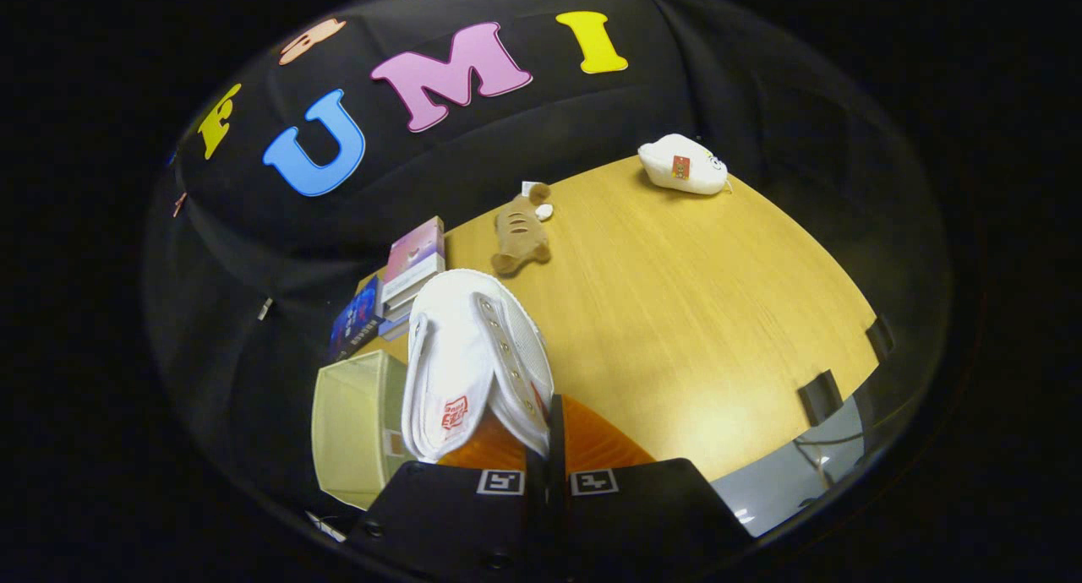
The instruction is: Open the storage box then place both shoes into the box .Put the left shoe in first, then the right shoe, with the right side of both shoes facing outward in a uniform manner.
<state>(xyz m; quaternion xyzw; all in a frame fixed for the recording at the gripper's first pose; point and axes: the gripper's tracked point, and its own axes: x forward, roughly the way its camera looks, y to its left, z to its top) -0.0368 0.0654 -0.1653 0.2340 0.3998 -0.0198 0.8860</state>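
Fingers (pixel 548 448) clenched on white shoe (pixel 473 363), raised above yellow-green storage box (pixel 355 422)

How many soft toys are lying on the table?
2. A brown soft toy lies beyond the white shoe that the gripper holds; a white soft toy lies at the table's far edge.

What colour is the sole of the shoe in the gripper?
Orange, seen in the gripper view: the shoe is white, its sole orange.

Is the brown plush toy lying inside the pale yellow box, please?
No, the brown plush toy lies on the wooden table, beyond the white shoe the gripper grips.
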